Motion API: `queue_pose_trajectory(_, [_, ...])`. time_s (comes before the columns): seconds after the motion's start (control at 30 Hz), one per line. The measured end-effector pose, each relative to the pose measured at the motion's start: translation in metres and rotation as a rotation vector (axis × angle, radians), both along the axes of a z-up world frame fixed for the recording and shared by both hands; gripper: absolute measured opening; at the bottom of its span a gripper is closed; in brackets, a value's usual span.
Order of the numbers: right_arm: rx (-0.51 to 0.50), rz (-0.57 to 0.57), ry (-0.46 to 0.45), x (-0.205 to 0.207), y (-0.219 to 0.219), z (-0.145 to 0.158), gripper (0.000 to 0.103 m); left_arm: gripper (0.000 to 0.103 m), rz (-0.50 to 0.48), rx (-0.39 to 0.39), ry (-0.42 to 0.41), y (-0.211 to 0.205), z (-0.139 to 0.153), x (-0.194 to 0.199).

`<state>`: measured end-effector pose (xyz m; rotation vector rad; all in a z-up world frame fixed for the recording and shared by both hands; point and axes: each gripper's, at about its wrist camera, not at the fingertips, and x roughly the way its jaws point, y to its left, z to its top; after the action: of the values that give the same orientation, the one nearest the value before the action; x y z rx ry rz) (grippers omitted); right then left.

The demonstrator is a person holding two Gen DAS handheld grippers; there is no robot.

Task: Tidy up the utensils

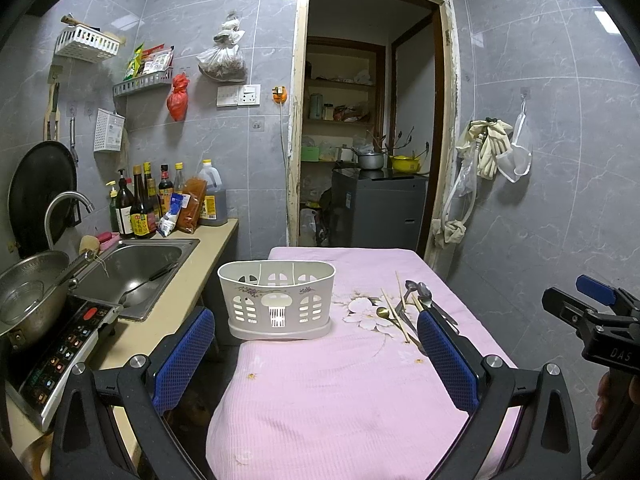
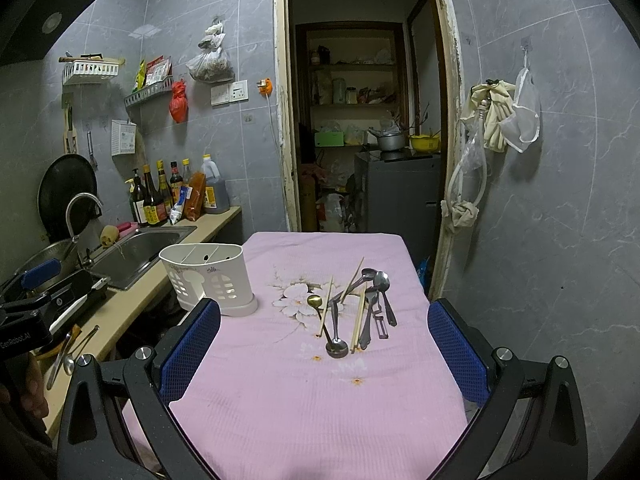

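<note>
A white slotted holder (image 2: 210,280) stands left of centre on the pink-covered worktop (image 2: 320,400); its divided compartments look empty as far as the rim lets one see. The utensils (image 2: 360,308), spoons, chopsticks and a small gold spoon (image 2: 315,301), lie loose in a pile at centre right, well apart from the holder. The left gripper (image 1: 316,356) and right gripper (image 2: 324,344) both have jaws spread wide over the cloth, holding nothing. The sink (image 1: 132,268) sits at left.

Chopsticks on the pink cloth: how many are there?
4 that I can make out: one beside the gold spoon, one slanting across the spoon pile, two side by side amid the metal cutlery. Others may hide underneath.
</note>
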<state>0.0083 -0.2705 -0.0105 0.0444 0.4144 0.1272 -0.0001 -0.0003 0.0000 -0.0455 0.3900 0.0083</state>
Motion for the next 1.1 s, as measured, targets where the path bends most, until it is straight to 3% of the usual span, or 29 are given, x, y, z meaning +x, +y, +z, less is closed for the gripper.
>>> queue_pose_trajectory(1.1, [-0.003,-0.005,0.005,-0.0021,-0.0077,-0.0025,0.102,0.102,-0.001,-0.002,-0.001,0.0002,0.0,-0.0001])
